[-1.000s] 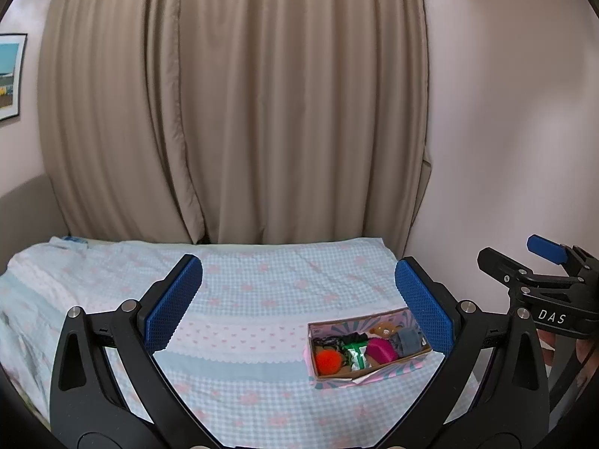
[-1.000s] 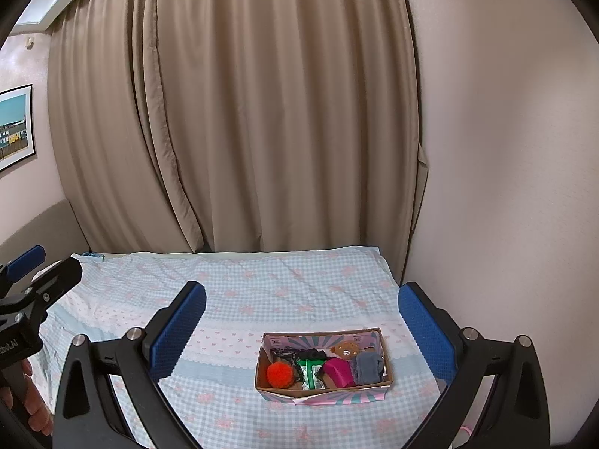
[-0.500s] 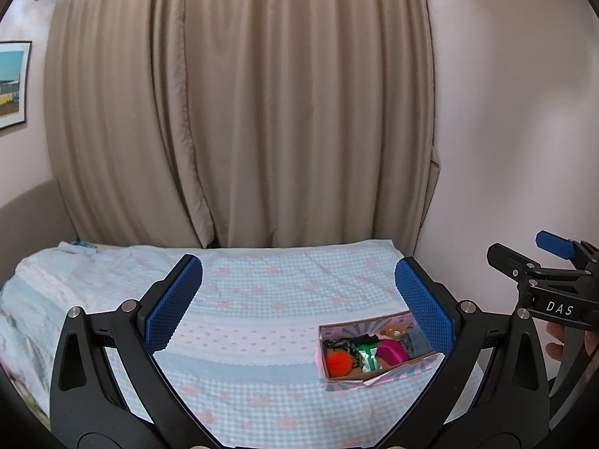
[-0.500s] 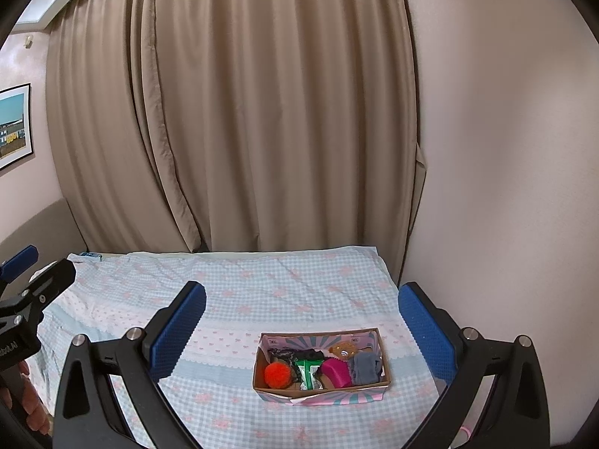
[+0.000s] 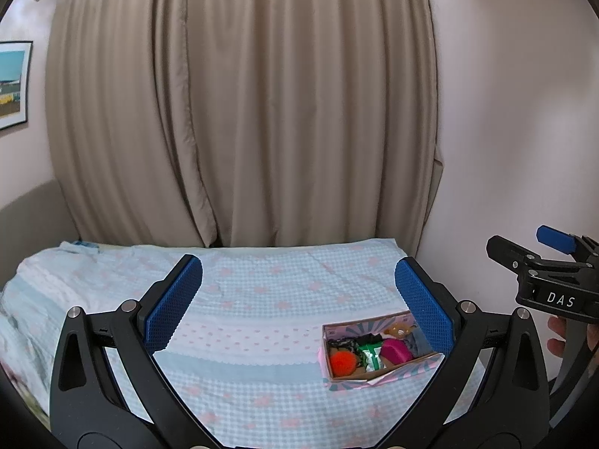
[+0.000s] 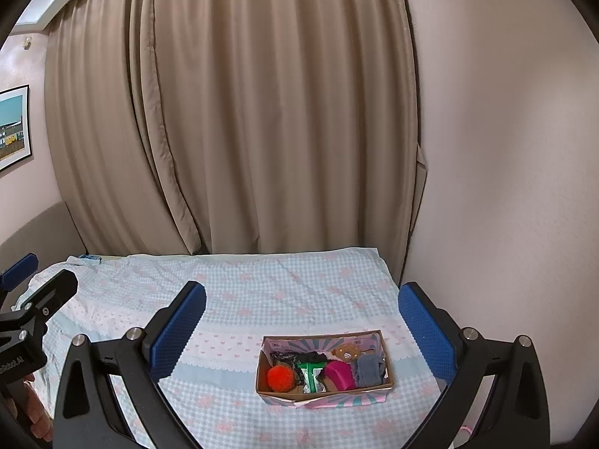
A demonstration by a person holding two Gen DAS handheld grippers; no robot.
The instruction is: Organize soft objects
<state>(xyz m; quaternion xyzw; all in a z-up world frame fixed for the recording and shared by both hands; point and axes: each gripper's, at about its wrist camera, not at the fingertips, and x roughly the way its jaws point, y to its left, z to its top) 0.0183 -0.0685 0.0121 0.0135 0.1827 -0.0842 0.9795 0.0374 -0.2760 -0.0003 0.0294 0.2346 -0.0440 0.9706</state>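
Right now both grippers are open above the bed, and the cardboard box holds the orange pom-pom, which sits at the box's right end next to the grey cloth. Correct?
One thing is off: the orange pom-pom sits at the left end of the cardboard box, not the right. The grey cloth is at the right end, beside the pink item. The right wrist view shows it clearly. Left gripper and right gripper are both open above the bed.

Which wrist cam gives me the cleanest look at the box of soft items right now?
Right wrist: the box sits whole between the open fingers, all contents visible. In the left wrist view the box sits off to the right, its far corner hidden behind the left gripper's right finger.
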